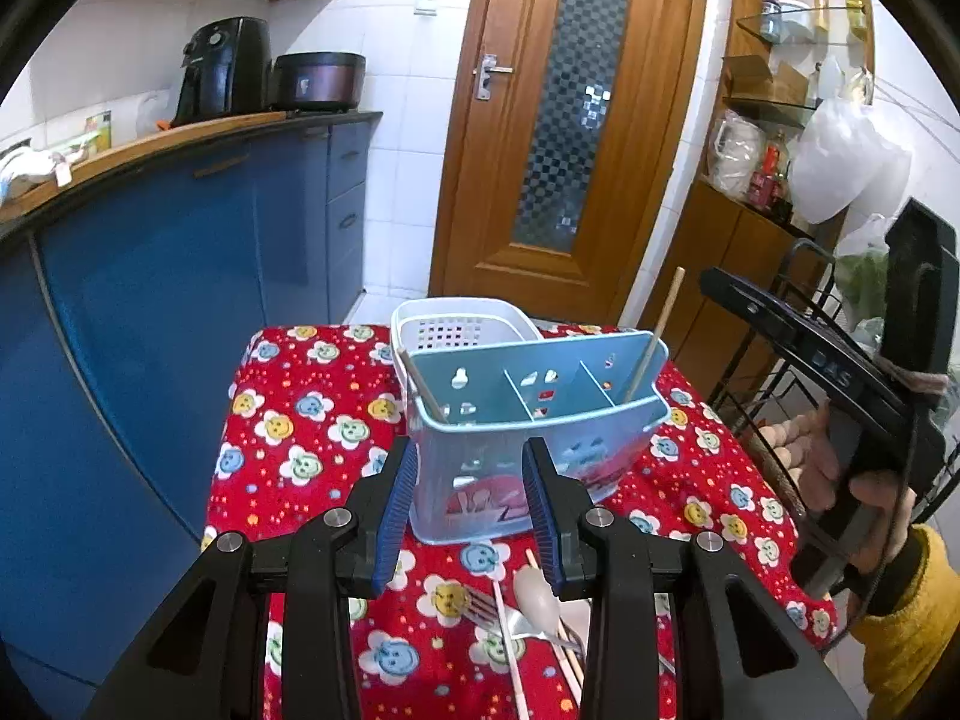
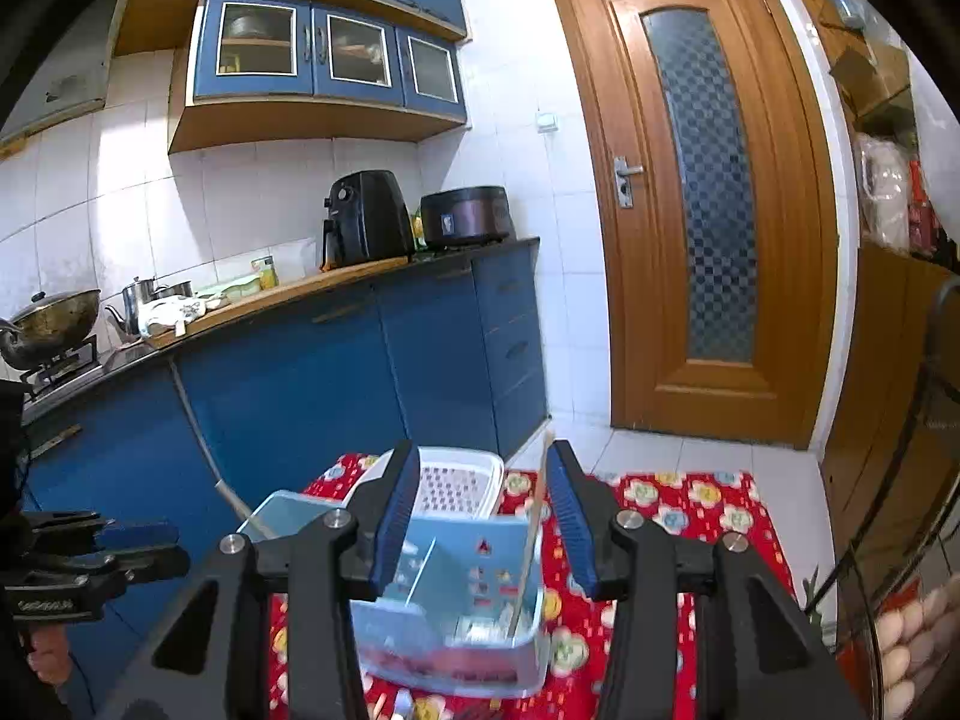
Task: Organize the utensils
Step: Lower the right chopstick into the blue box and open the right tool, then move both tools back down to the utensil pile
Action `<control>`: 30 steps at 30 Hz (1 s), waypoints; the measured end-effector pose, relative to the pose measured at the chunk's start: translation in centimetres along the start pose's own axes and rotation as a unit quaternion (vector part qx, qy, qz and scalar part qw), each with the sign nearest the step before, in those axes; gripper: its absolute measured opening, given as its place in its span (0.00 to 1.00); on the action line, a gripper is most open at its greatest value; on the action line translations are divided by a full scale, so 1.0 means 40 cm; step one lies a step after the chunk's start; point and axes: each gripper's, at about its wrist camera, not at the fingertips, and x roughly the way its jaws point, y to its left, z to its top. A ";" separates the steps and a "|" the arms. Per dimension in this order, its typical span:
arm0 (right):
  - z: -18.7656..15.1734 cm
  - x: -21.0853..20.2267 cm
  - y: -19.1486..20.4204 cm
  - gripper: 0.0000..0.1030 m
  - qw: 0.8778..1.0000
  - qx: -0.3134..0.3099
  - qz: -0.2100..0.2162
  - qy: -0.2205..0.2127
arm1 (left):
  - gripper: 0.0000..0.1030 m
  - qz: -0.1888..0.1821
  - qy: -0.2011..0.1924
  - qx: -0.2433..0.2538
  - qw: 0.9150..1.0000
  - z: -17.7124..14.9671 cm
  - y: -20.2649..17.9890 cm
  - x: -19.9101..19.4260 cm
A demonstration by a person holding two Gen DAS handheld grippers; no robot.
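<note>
We see a light blue utensil holder (image 1: 528, 414) standing on the worktop (image 1: 282, 456), which is covered by a red cloth printed with smiling flowers. The holder is split into three compartments. One wooden chopstick (image 1: 654, 336) leans upright in the right-hand compartment, and another stick (image 1: 423, 384) leans in the left-hand one. Just behind the holder sits a white perforated basket (image 1: 456, 324).

Our left claw (image 1: 471, 516) is open, its blue-padded fingers spread either side of the holder's near wall, holding nothing. On the cloth just in front of the holder lie a fork (image 1: 510, 615), a spoon with a pale handle (image 1: 537, 597) and a few more loose chopsticks (image 1: 510, 642), partly overlapping one another.

Our right claw (image 2: 483, 531) is also open and empty, hanging above the holder (image 2: 456, 606); from its camera the chopstick (image 2: 531, 534) in the right compartment rises between the spread fingers, nearer the right one.

Behind stand blue cabinets (image 2: 360, 360) and a wooden door (image 2: 702, 192).
</note>
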 end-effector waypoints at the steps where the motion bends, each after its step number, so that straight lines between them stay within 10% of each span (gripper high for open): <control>1: -0.006 -0.008 -0.002 0.46 1.000 0.004 0.001 0.006 | 0.36 -0.001 0.002 -0.002 1.000 -0.005 0.002 -0.002; 30: -0.325 0.019 -0.064 0.40 0.957 0.173 0.057 0.224 | 0.36 0.019 0.111 -0.036 0.993 -0.204 0.013 0.119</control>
